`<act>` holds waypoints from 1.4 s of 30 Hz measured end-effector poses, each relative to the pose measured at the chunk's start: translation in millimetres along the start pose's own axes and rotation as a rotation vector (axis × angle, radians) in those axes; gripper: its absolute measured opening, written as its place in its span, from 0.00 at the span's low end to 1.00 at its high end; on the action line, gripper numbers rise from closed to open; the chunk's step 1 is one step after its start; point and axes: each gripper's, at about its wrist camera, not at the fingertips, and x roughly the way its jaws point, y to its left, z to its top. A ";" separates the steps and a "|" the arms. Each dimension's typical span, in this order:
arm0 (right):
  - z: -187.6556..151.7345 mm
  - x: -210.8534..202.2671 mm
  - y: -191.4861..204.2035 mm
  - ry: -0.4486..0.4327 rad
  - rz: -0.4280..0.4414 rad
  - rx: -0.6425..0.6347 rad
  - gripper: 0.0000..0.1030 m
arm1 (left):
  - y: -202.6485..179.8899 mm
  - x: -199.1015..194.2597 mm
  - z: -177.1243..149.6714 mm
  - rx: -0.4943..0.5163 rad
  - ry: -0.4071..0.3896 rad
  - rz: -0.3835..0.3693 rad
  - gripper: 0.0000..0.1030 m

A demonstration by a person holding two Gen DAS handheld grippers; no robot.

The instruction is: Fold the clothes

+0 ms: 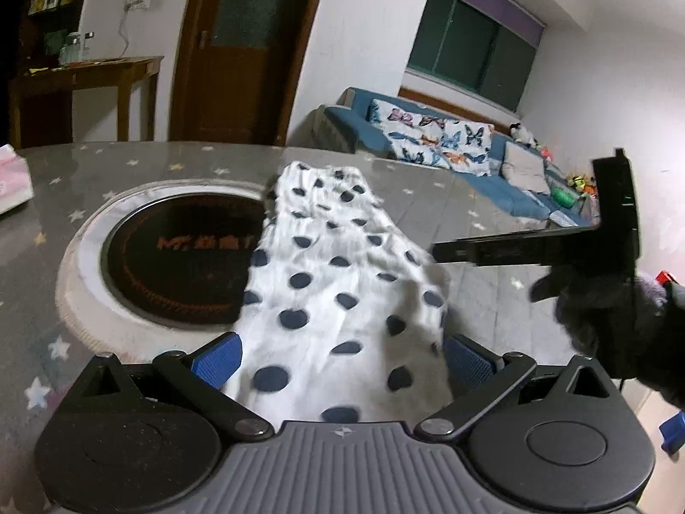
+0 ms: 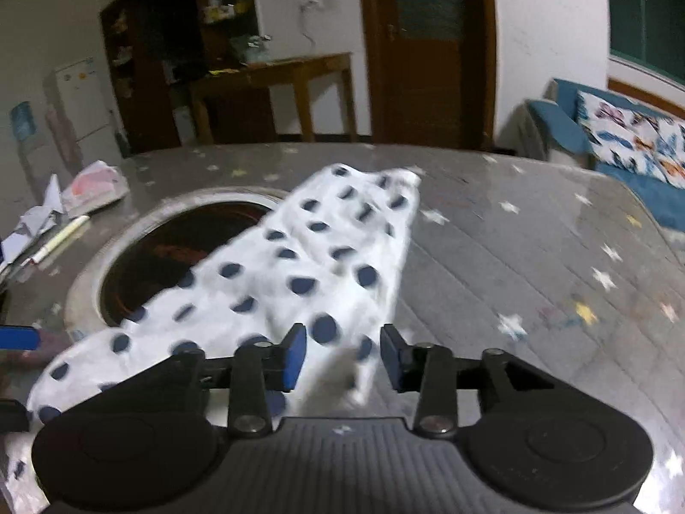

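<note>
A white garment with dark blue dots [image 1: 338,265] lies lengthwise on the grey star-patterned table [image 1: 479,300], its left edge over a round black cooktop [image 1: 180,252] set into the table. My left gripper [image 1: 342,362] is open, its blue pads wide apart on either side of the garment's near end. The right gripper [image 1: 483,272], held by a dark-gloved hand [image 1: 608,321], hovers by the garment's right edge. In the right wrist view the right gripper [image 2: 343,357] is open, with a raised fold of the garment [image 2: 299,265] between its pads. A blue pad [image 2: 17,338] of the left gripper shows at far left.
A pink tissue pack [image 1: 13,180] sits at the table's left end. Crumpled papers [image 2: 94,188] and a pen [image 2: 60,235] lie beside the cooktop. Bare table [image 2: 535,257] stretches right of the garment. A blue sofa [image 1: 428,141] stands beyond the table's far edge.
</note>
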 end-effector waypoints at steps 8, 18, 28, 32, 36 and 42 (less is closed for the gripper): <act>11.8 51.4 30.9 0.042 0.029 -0.088 0.54 | -21.6 26.8 -12.1 0.049 0.042 -0.069 1.00; 19.5 91.6 24.5 0.059 -0.029 -0.085 0.81 | -19.8 37.2 -33.9 0.042 0.101 -0.117 1.00; 37.3 94.5 31.4 0.036 -0.032 -0.100 0.93 | -19.2 36.4 -37.1 0.055 0.081 -0.133 1.00; 37.7 90.2 42.7 0.044 0.035 -0.126 1.00 | -18.0 36.9 -36.8 0.050 0.079 -0.139 1.00; 39.1 102.7 45.9 0.066 0.045 -0.143 1.00 | -16.5 36.1 -37.3 0.042 0.075 -0.146 1.00; 42.0 126.5 45.7 0.103 0.033 -0.153 1.00 | -16.1 35.3 -37.7 0.041 0.073 -0.151 1.00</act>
